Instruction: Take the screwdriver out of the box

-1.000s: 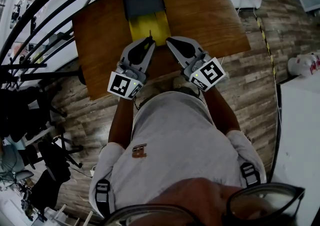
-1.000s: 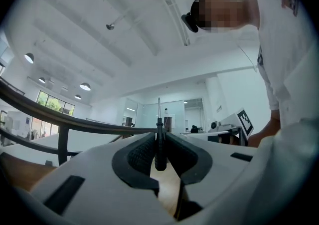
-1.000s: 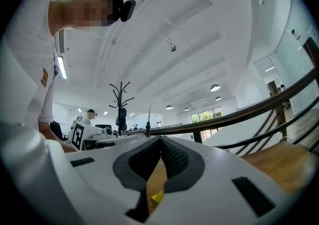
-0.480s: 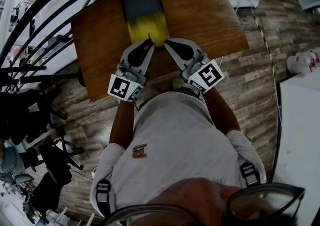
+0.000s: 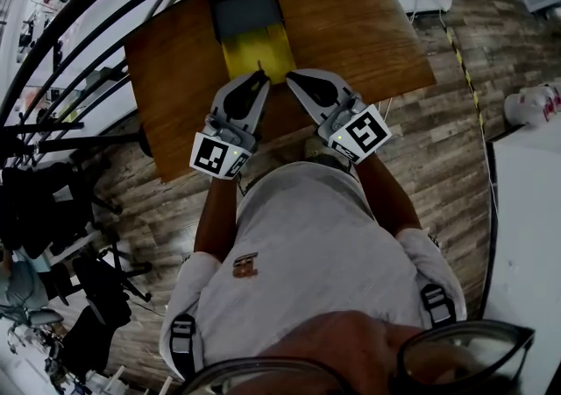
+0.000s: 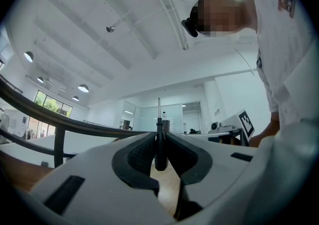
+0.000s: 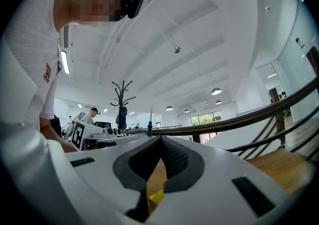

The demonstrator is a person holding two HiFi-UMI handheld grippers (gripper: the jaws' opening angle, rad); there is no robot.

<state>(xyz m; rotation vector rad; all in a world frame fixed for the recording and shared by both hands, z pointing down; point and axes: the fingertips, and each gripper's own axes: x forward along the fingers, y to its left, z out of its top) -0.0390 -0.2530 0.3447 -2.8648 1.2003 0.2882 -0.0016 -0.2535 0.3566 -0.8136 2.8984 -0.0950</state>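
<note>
My left gripper (image 5: 261, 77) is shut on a small black-handled screwdriver (image 5: 259, 66), which stands upright just over the near edge of the yellow box (image 5: 257, 45). In the left gripper view the handle (image 6: 160, 141) is pinched between the ribbed pads and the thin shaft (image 6: 159, 107) points up. My right gripper (image 5: 290, 78) sits close beside it on the right, jaws shut with nothing between them (image 7: 160, 141). From the right gripper view the screwdriver (image 7: 150, 119) shows at the left, and a bit of the yellow box (image 7: 155, 198) shows below the jaws.
The box has a grey lid (image 5: 248, 10) folded back toward the far edge of the wooden table (image 5: 351, 17). Black railings (image 5: 79, 43) curve around the table's left and far sides. A white counter (image 5: 526, 236) stands at the right.
</note>
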